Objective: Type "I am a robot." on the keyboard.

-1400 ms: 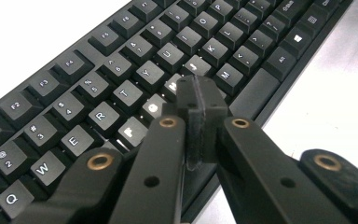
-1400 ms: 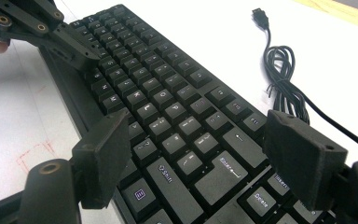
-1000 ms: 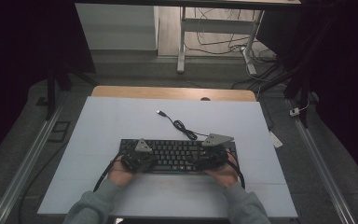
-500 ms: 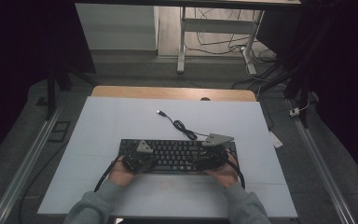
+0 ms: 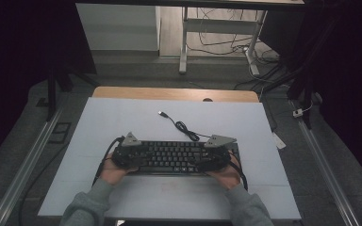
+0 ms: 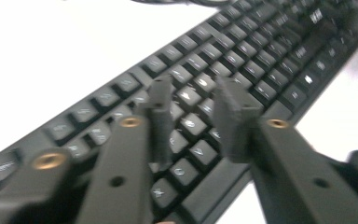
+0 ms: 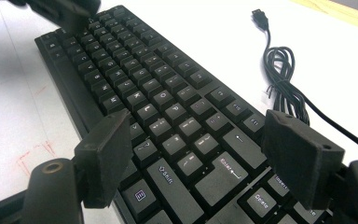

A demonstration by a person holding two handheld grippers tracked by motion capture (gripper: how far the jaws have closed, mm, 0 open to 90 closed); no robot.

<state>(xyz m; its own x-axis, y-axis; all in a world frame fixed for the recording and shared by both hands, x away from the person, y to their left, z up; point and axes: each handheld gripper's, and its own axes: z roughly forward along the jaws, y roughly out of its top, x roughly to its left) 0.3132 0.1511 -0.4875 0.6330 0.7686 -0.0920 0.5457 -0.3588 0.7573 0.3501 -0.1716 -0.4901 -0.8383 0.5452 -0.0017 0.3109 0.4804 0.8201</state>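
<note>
A black keyboard (image 5: 174, 157) lies across the near middle of the white table top. Its cable (image 5: 186, 129) is coiled behind it and ends in a loose USB plug (image 5: 161, 113). My left gripper (image 5: 125, 154) hovers over the keyboard's left end. In the left gripper view the left gripper (image 6: 196, 112) is open by a narrow gap just above the keys (image 6: 200, 84), holding nothing. My right gripper (image 5: 217, 157) is over the right end. The right gripper view shows the right gripper (image 7: 204, 149) wide open above the Enter key (image 7: 226, 175), with the cable (image 7: 284, 88) beyond.
The white table top (image 5: 122, 117) has a wooden strip (image 5: 174, 94) along its far edge. Metal rails (image 5: 28, 160) run along both sides of the table. A desk frame (image 5: 184, 42) and floor cables stand beyond it.
My left gripper has shifted a little to the left along the keyboard. The right gripper and the keyboard have stayed in place.
</note>
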